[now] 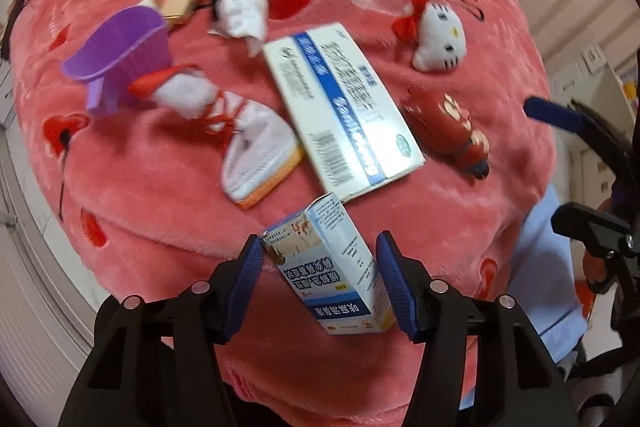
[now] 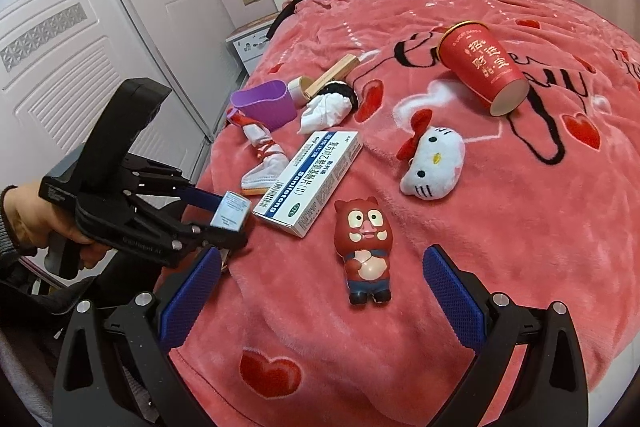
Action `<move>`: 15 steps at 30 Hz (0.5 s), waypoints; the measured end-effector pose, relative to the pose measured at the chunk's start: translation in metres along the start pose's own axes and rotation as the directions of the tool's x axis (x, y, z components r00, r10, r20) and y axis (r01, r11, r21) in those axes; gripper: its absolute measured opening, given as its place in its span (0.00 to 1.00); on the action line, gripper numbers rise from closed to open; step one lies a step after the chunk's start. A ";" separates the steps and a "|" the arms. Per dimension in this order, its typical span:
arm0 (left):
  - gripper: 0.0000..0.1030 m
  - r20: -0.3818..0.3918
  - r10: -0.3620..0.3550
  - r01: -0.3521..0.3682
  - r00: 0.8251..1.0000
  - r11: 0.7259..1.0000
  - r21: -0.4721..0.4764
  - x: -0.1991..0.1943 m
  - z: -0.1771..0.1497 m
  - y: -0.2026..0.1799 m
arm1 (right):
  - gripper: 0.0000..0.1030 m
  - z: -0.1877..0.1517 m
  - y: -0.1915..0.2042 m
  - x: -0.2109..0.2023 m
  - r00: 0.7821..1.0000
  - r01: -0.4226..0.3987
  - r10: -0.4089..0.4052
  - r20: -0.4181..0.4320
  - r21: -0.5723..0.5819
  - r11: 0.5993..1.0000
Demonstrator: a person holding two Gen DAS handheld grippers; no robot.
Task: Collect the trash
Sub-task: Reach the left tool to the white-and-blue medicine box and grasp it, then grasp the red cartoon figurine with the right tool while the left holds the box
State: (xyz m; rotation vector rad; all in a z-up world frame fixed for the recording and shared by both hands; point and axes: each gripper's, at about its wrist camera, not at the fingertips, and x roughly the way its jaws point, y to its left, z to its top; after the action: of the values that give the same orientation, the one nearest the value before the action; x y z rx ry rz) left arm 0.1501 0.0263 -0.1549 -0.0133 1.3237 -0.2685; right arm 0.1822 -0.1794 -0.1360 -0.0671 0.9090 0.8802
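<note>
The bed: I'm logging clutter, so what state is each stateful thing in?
Small medicine box: tilted between the left gripper pads.
Large medicine box: closed, lying flat.
Red paper cup: tipped on its side.
Purple cup: on its side.
Right gripper: open, empty.

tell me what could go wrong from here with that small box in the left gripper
1. The small medicine box sits skewed between the left gripper pads, touching at corners only, so it could twist out or get crushed.
2. It hangs near the edge of the bed; a slip may send it to the floor.
3. The right gripper, open over the red pig toy, might grab it as trash.
</note>
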 end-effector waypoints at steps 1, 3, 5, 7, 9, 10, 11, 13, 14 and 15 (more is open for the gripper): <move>0.64 -0.040 -0.019 0.019 0.999 1.000 0.011 0.009 0.000 -0.005 | 0.96 0.000 0.000 0.002 1.000 0.002 -0.002 -0.004 0.000 1.000; 0.64 -0.052 -0.002 0.005 0.999 0.999 0.044 0.015 0.000 -0.014 | 0.92 0.002 0.000 0.006 1.000 0.006 -0.006 -0.008 0.004 1.000; 0.58 -0.036 0.025 -0.022 0.999 0.995 0.095 0.017 -0.001 -0.020 | 0.86 0.002 -0.001 0.008 1.000 0.001 -0.001 -0.014 0.008 1.000; 0.53 -0.025 -0.006 0.008 1.000 0.997 0.072 0.013 0.002 -0.015 | 0.86 0.002 -0.002 0.011 1.000 0.002 -0.002 -0.024 0.013 1.000; 0.52 -0.026 -0.021 0.023 0.999 0.996 0.082 0.011 0.003 -0.012 | 0.86 0.002 -0.002 0.014 1.000 0.006 -0.006 -0.030 0.007 1.000; 0.52 -0.030 -0.021 0.024 0.999 0.994 0.105 0.009 0.002 -0.012 | 0.86 0.003 -0.002 0.015 0.999 0.007 -0.007 -0.035 0.003 1.000; 0.51 -0.031 -0.017 0.020 0.999 0.991 0.131 0.007 0.000 -0.014 | 0.86 0.003 -0.002 0.016 0.999 0.006 -0.006 -0.038 -0.001 1.000; 0.50 -0.041 -0.017 0.025 0.999 0.982 0.187 0.003 -0.001 -0.019 | 0.86 0.004 -0.002 0.017 0.999 0.004 -0.004 -0.040 -0.005 1.000; 0.50 -0.041 -0.014 0.023 0.999 0.978 0.207 0.001 -0.002 -0.020 | 0.86 0.004 -0.002 0.018 0.999 0.004 -0.005 -0.040 -0.008 1.000; 0.50 -0.040 -0.008 0.017 0.999 0.973 0.230 -0.001 -0.001 -0.022 | 0.85 0.005 -0.002 0.019 0.999 0.007 -0.007 -0.041 -0.013 1.000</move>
State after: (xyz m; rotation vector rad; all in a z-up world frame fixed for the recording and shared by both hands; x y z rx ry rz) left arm 0.1453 0.0052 -0.1507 0.1800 1.3244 -0.4338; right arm 0.1925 -0.1662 -0.1470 -0.0994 0.9412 0.8806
